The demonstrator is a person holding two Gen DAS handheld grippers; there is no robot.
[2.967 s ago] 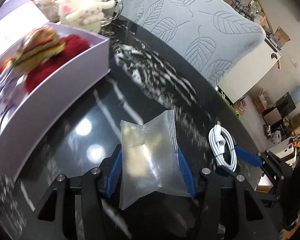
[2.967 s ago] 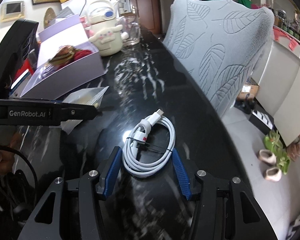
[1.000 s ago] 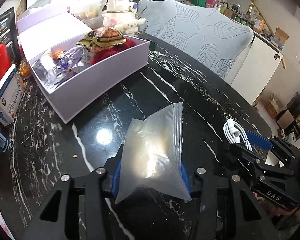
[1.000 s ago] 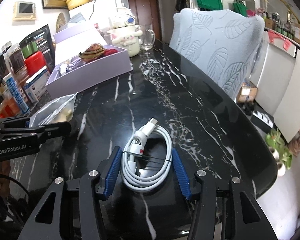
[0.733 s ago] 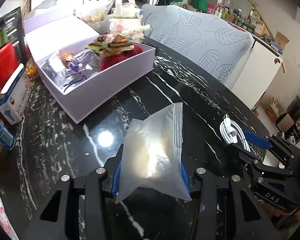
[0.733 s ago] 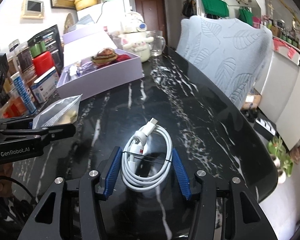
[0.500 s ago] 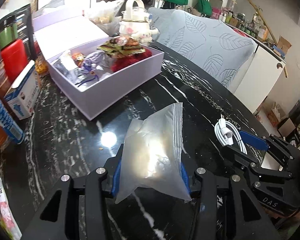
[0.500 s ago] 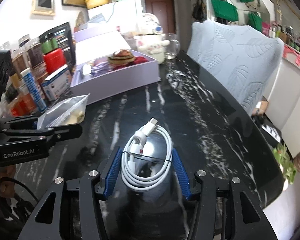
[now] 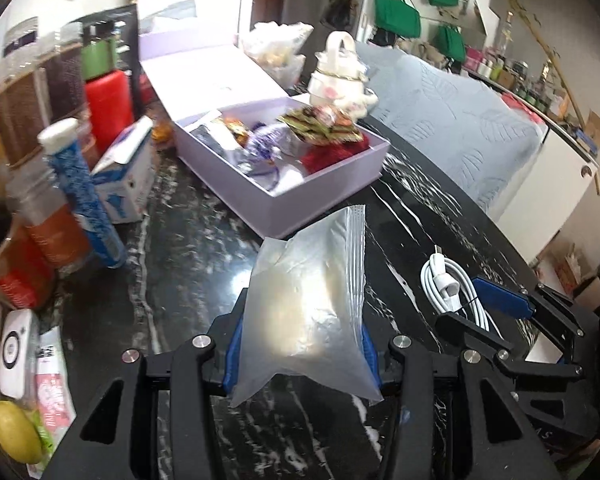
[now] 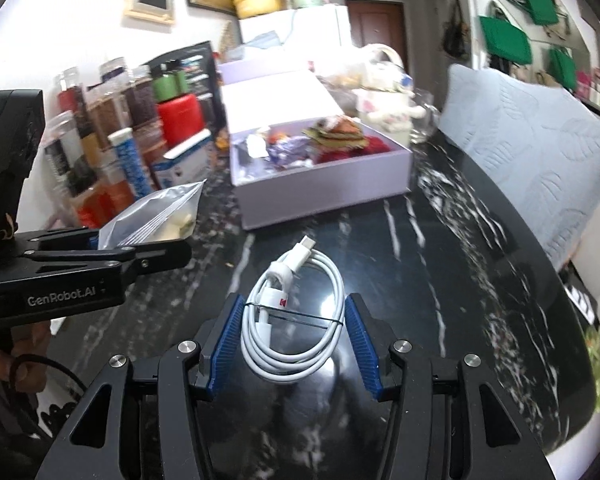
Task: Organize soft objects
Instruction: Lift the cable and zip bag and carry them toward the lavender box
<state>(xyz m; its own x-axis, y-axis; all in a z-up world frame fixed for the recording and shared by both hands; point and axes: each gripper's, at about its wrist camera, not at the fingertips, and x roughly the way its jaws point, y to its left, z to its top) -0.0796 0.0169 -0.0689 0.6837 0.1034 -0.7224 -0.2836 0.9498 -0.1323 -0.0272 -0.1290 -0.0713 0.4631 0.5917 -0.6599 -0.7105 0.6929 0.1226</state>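
Note:
A clear zip bag [image 9: 306,304] with pale contents is held above the black marble table [image 9: 188,256], my left gripper [image 9: 300,354] shut on its lower part. The bag [image 10: 160,218] and left gripper [image 10: 112,256] also show at the left of the right wrist view. My right gripper [image 10: 294,340] is shut on a coiled white cable [image 10: 296,316], lifted off the table; the cable [image 9: 454,286] and right gripper [image 9: 488,312] appear at the right of the left wrist view. An open lilac box [image 9: 324,196] [image 10: 324,190] with several soft toys stands farther back.
Jars, a red bottle [image 9: 108,102], a blue tube [image 9: 86,196] and a blue-white carton [image 9: 126,176] crowd the table's left side. A white plush [image 9: 340,80] sits behind the box. A grey leaf-patterned chair [image 10: 540,148] is on the right. A lemon [image 9: 10,432] lies near left.
Both grippers, still holding the bag and the cable, have drawn back from the lilac box and risen. More of the table's left side and its jars has come into view.

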